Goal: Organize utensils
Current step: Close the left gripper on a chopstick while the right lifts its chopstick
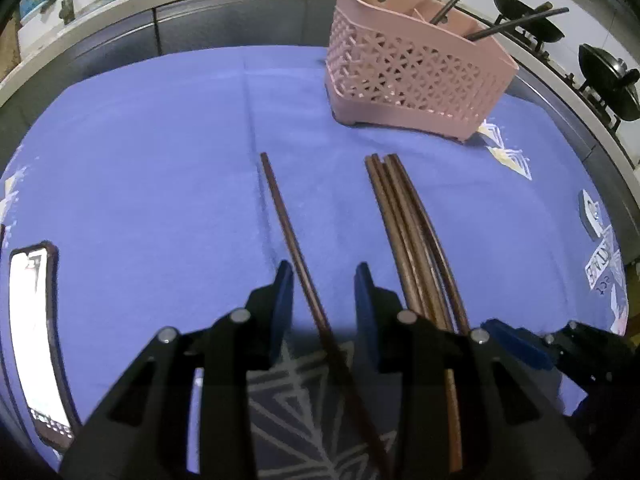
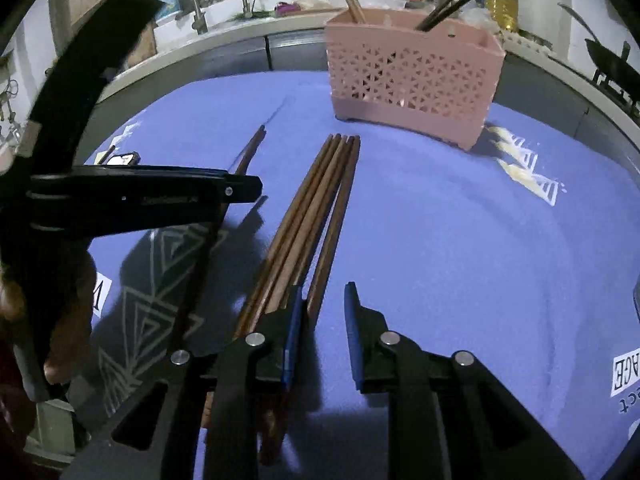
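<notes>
A single brown chopstick (image 1: 288, 232) lies on the blue cloth and runs between the open fingers of my left gripper (image 1: 324, 276). A bundle of several brown chopsticks (image 1: 404, 224) lies just to its right; in the right wrist view the bundle (image 2: 316, 208) lies beside and under the left finger of my open right gripper (image 2: 322, 300), with the outermost stick at the gap's left edge. The pink lattice utensil holder (image 1: 408, 72) stands at the far side of the cloth (image 2: 412, 76), with dark chopsticks (image 1: 508, 26) and a light one in it.
A phone (image 1: 34, 340) with a lit screen lies at the left of the cloth. My left gripper's body (image 2: 152, 196) shows at the left in the right wrist view. A stove with pans (image 1: 604, 76) stands at the right, and a sink with taps (image 2: 200, 8) is behind.
</notes>
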{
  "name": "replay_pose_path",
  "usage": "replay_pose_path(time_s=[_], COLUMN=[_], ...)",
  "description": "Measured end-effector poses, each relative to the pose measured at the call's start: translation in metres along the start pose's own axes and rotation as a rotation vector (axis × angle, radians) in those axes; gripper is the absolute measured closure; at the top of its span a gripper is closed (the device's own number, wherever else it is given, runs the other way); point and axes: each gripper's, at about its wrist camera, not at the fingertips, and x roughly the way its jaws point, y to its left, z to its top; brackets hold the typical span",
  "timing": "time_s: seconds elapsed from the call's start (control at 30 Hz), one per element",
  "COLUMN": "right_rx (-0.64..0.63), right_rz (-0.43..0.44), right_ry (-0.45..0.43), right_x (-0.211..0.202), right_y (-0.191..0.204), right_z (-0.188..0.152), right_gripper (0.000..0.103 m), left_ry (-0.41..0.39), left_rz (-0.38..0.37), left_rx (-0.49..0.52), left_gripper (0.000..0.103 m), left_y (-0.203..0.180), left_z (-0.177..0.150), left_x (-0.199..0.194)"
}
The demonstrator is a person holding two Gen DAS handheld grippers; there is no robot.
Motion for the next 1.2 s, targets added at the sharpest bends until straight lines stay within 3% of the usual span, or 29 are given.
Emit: replay_pose_path(time_s=[0.07, 0.17, 0.23, 0.3, 0.47, 0.77, 0.93, 1.07, 1.2], right_rx=[-0.012, 0.031, 0.070, 0.100, 0.127, 0.148, 0.135, 0.107, 0.081], right_rz=[-0.009, -0.003, -0.012, -0.023, -0.010, 0.047, 0.078, 0.089, 0.088], right_ry=[-0.007, -0.015, -0.020, -0.022, -0.013, 0.036, 0.081, 0.110, 0.148], right_x=[0.002, 0.002, -0.001, -0.005, -0.019, -0.009, 0.005, 0.018, 0.037], right_y=[-0.002, -0.015, -0.027, -0.038, -0.044, -0.054, -0.060, -0.063, -0.064], right_z=[0.003, 0.003, 0.001, -0.005, -0.020, 0.001, 0.029, 0.055, 0.081], right_gripper=[0.082, 0.095, 0.096, 0.096, 0.096, 0.096, 0.096, 0.096, 0.096], left_ry=[0.000, -0.007, -0.017, -0.019, -0.004, 0.024, 0.045, 0.065, 0.059], left_rz=[0.018, 0.028, 0.026, 0.010, -0.071, -0.123, -0.089, -0.067, -0.031], left_rx=[0.009, 0.025, 0.043, 0.052, 0.042, -0.047, -0.008, 0.036, 0.079], left_gripper=[0.072, 0.072, 0.072, 0.089, 0.092, 0.088, 0.088, 0.074, 0.073], left_y=[-0.001, -0.003, -0.005, -0.006, -0.007, 0.020, 0.015, 0.002, -0.007], left_z=[-0.003, -0.005, -0.006, -0.004, 0.002, 0.011, 0.021, 0.034, 0.045], left_x=[-0.001, -0.001, 0.000, 0.001, 0.006, 0.008, 0.014, 0.019, 0.026])
